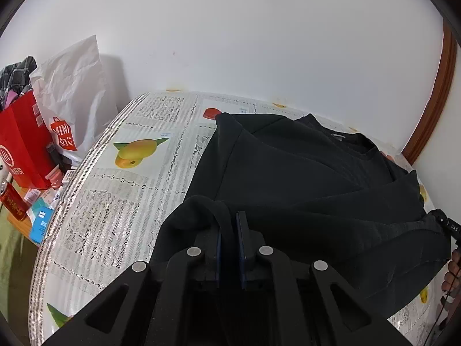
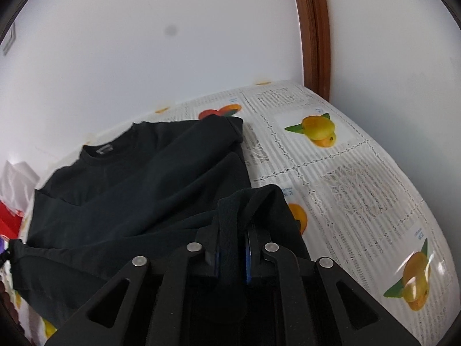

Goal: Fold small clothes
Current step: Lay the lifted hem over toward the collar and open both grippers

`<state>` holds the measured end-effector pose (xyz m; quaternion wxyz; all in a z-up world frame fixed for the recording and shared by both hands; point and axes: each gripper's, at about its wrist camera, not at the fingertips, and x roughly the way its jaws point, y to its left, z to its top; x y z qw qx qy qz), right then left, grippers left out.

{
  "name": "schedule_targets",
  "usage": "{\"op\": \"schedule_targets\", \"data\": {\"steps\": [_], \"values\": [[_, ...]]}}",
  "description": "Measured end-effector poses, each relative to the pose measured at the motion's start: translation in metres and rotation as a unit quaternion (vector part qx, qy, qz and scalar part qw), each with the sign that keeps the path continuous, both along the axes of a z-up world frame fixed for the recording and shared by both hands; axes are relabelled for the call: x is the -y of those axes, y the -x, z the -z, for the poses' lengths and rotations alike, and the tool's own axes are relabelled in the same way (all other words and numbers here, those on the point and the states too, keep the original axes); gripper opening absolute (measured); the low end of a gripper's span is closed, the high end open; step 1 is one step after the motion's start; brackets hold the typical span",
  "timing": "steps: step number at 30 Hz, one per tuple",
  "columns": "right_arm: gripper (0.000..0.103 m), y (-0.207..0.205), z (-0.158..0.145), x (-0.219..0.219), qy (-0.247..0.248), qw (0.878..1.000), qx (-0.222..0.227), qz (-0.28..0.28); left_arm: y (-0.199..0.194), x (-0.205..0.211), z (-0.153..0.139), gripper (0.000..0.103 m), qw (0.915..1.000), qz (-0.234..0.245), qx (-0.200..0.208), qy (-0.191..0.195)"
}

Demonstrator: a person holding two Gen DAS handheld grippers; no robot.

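Observation:
A black long-sleeved shirt [image 1: 302, 173] lies on the table with its collar toward the wall and its sleeves folded over its body. It also shows in the right wrist view [image 2: 138, 181]. My left gripper [image 1: 229, 225] is shut on the shirt's near-left hem corner, lifted off the table. My right gripper [image 2: 233, 230] is shut on the near-right hem corner, also lifted. The hem hangs between the two grippers.
The table wears a fruit-print lace cloth [image 1: 115, 201], also seen in the right wrist view [image 2: 360, 187]. A red bag [image 1: 20, 144], a white Miniso bag [image 1: 72, 95] and small boxes [image 1: 41, 225] crowd the left. A wall and brown door frame [image 2: 314, 28] stand behind.

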<state>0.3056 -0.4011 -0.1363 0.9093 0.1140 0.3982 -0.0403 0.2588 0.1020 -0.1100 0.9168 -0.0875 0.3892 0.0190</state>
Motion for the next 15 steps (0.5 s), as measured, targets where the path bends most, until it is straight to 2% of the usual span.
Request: {"op": "schedule_targets", "data": {"steps": [3,4,6,10,12,15], "values": [[0.025,0.004,-0.005,-0.002,0.011,1.000,-0.004,-0.007,0.003,-0.002,-0.003,0.011,0.9999,0.006,-0.001,0.009],[0.028,0.007,-0.008,-0.002,0.012,1.000,-0.005,-0.013,0.005,-0.004,-0.005,0.015,0.9998,0.011,0.000,0.018],[0.045,0.018,-0.018,-0.001,0.008,0.999,-0.003,-0.032,0.009,-0.009,-0.009,0.023,0.9990,0.023,-0.002,0.039],[0.048,0.049,-0.037,0.012,0.002,0.999,0.020,-0.039,0.033,-0.025,-0.017,0.048,0.9976,0.021,0.004,0.066],[0.048,0.064,-0.045,0.028,0.000,0.999,0.031,-0.018,0.048,-0.036,-0.019,0.049,0.9968,0.020,0.019,0.074],[0.048,0.078,-0.042,0.048,0.000,1.000,0.022,0.014,0.062,-0.050,-0.014,0.055,0.9974,0.008,0.016,0.070]]}}
